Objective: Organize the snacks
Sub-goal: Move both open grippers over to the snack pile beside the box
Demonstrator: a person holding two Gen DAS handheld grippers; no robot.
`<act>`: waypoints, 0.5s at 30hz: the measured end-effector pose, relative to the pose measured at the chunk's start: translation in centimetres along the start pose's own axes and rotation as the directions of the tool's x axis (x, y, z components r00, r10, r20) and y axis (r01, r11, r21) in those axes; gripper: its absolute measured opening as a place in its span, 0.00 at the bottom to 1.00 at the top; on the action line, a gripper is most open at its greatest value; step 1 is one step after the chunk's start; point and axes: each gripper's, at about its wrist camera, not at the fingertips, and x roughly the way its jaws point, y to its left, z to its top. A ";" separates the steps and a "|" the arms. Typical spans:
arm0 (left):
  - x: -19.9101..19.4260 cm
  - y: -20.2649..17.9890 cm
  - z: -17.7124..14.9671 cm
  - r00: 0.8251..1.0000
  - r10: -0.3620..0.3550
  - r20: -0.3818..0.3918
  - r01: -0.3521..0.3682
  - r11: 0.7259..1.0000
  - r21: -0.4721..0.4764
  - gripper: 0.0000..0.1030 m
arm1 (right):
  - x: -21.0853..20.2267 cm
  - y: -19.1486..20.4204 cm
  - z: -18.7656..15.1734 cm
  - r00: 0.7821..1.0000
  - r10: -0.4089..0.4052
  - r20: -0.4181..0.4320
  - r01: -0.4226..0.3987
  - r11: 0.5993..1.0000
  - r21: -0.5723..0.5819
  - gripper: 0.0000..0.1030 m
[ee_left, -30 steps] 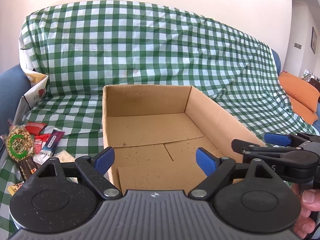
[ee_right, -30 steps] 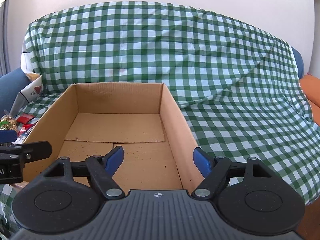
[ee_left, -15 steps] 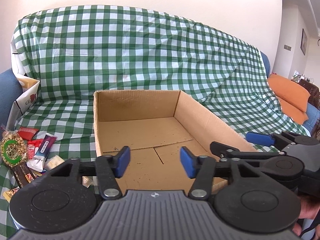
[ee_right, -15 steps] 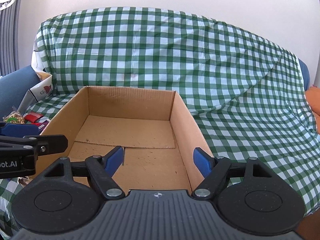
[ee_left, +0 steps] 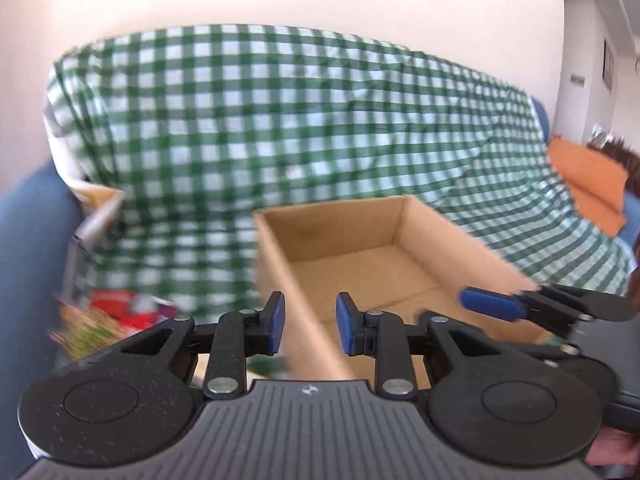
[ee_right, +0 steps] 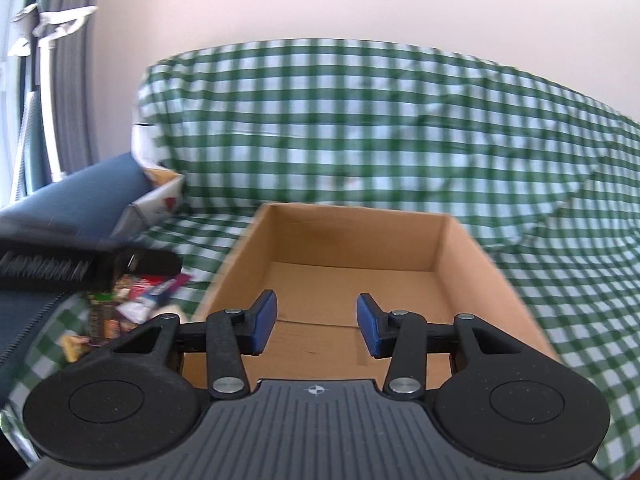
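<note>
Opening step: cardboard box empty, snack pile untouched beside it. Left hand-held gripper and right hand-held gripper just narrowing, holding nothing. Next: reopen, reach left, pinch one packet.

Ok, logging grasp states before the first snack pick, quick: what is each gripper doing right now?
Left gripper: open, nothing between the pads; jaws have just been closing.
Right gripper: open, holding nothing; jaws have just been closing.

I see a matt brown cardboard box with raw, slightly speckled inner faces, sitting on soft, creased green-checked cloth. My grippers' fingers wear smooth blue pads on matt black, grainy plastic arms with shiny metal rivets. The snack wrappers look glossy.
</note>
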 end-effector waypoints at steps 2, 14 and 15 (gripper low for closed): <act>0.4 2.8 -0.2 0.999 0.025 -0.020 -0.026 0.999 -0.034 0.30 | 0.4 1.6 0.2 0.999 0.035 0.004 -0.034 0.999 -0.014 0.45; 4.4 14.6 -4.5 0.940 0.129 -0.316 -0.263 0.864 -0.429 0.50 | 7.0 12.7 -0.8 0.989 0.107 -0.102 -0.125 0.974 -0.189 0.45; 4.7 15.0 -4.6 0.934 0.131 -0.333 -0.277 0.854 -0.441 0.54 | 7.9 13.5 -0.9 0.987 0.100 -0.122 -0.123 0.972 -0.200 0.45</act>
